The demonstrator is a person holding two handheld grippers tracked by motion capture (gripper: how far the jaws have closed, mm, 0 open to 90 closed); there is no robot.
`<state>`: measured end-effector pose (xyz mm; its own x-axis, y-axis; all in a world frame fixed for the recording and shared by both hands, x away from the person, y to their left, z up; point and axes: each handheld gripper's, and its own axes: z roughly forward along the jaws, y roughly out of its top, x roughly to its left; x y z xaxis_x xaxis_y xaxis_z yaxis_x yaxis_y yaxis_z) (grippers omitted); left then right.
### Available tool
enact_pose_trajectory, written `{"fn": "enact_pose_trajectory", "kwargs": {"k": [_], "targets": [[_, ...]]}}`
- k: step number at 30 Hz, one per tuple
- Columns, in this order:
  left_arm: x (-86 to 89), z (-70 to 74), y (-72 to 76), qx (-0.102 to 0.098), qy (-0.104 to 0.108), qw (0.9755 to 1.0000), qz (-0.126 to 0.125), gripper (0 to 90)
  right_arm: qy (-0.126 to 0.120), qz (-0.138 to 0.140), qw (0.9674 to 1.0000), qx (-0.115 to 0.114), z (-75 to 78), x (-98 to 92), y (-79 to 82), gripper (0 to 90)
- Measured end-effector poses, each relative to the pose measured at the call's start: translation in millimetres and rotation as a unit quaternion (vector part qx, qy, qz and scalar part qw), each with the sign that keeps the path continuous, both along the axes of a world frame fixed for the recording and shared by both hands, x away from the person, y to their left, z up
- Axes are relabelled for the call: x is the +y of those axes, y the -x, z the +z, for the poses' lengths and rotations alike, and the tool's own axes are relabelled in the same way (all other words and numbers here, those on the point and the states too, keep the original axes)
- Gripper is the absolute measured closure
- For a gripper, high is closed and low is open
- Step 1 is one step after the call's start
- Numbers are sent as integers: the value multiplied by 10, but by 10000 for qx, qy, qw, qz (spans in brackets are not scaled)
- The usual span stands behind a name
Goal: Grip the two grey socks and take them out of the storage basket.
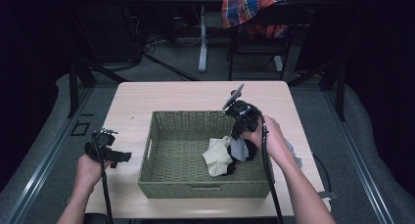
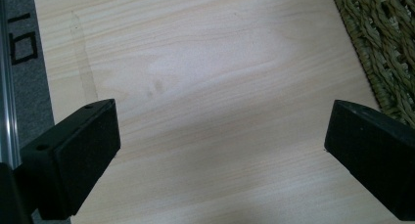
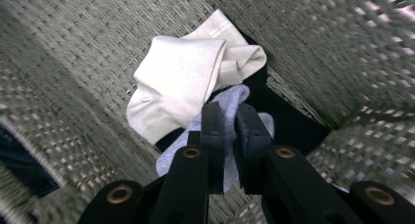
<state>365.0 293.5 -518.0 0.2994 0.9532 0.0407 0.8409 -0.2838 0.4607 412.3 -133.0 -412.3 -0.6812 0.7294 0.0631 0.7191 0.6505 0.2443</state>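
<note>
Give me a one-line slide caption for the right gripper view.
Right hand-held gripper pinching a grey sock beside a cream sock inside the woven basket.

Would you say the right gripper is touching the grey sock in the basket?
Touching: the right gripper view shows the right gripper with jaws closed on the grey sock.

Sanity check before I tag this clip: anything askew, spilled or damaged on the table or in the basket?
Nothing damaged or spilled. The socks lie in a loose heap in the woven basket: a cream sock over a black one, with the right gripper shut on a grey sock. A bit of pale cloth lies outside the basket's right wall. The left gripper is open over bare table.
</note>
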Motion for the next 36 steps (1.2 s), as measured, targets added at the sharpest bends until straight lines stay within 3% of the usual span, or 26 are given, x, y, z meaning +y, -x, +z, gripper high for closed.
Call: {"fn": "enact_pose_trajectory", "kwargs": {"k": [8, 27, 36], "targets": [[-10, -23, -20, 61, -61, 10000, 26, 2, -258, -38, 9995, -183, 237, -136, 21, 842], [-30, -37, -20, 72, -122, 9999, -7, 2, -520, -97, 9971, -550, 506, -278, 124, 842], [-17, -18, -16, 41, -122, 9999, -32, 2, -535, -129, 9960, -703, 585, -352, 143, 842]]}}
